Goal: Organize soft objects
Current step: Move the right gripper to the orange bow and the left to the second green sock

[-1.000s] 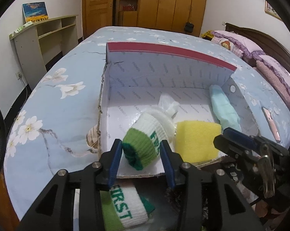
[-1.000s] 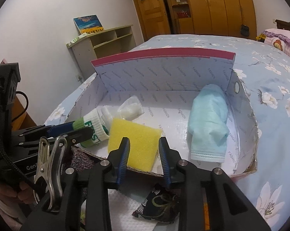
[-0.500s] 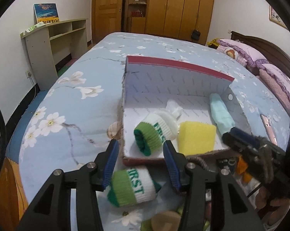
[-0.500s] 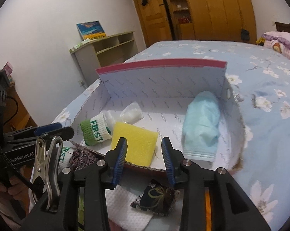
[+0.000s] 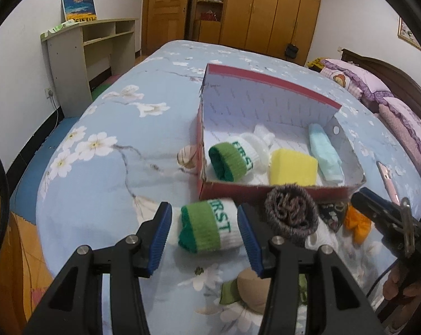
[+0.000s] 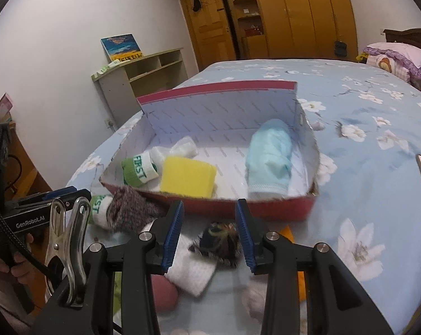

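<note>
A red box with white lining sits on the bed. In it lie a green-and-white rolled sock, a yellow sponge and a light blue cloth. My left gripper is open, its jaws on either side of a second green-and-white sock on the bed in front of the box. A brown knit roll lies beside it. My right gripper is open and empty above a dark patterned cloth and a white cloth.
An orange item and a green-and-tan soft item lie on the bed near the box. A phone lies to the right. A shelf unit stands by the wall, wardrobes behind.
Both grippers have pulled back from the box. The first sock now lies released in the box, and my left gripper's open jaws now frame the second sock on the bed.
</note>
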Demonstrator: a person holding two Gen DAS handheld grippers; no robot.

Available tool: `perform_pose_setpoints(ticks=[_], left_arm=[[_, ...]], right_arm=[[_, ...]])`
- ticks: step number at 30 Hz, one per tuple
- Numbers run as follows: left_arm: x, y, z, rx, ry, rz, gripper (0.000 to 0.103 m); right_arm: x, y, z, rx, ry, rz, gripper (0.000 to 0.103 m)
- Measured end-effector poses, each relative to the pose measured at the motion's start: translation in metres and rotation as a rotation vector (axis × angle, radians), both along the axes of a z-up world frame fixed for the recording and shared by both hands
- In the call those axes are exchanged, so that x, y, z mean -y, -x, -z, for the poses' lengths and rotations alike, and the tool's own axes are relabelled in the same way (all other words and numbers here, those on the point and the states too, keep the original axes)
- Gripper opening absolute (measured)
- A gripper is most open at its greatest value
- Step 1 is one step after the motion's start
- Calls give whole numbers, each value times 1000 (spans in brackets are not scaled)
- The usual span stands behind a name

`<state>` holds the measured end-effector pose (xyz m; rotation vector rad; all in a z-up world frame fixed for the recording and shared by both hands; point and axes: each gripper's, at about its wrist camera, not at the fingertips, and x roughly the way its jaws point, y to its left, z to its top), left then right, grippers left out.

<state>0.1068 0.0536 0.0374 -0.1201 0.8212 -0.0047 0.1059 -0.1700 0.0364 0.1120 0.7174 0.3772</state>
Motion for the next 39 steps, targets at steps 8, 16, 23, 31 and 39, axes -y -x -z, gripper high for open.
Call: perform_pose_setpoints(ticks=[8, 16, 23, 31, 39], left_arm=[[-3, -7, 24, -49, 35, -23, 57], [-2, -10, 32, -56, 64, -9, 57], [3, -17, 40, -60, 88, 2, 57], [7, -19, 43, -54, 87, -2, 57], [15, -29, 49, -66, 68, -8, 59]], right_arm=[[5, 21, 12, -15, 55, -8, 45], [5, 26, 22, -30, 67, -30, 45], [16, 29, 22, -22, 96, 1, 45], [43, 25, 24, -14, 145, 88, 45], [59, 21, 37, -58, 162, 132, 45]])
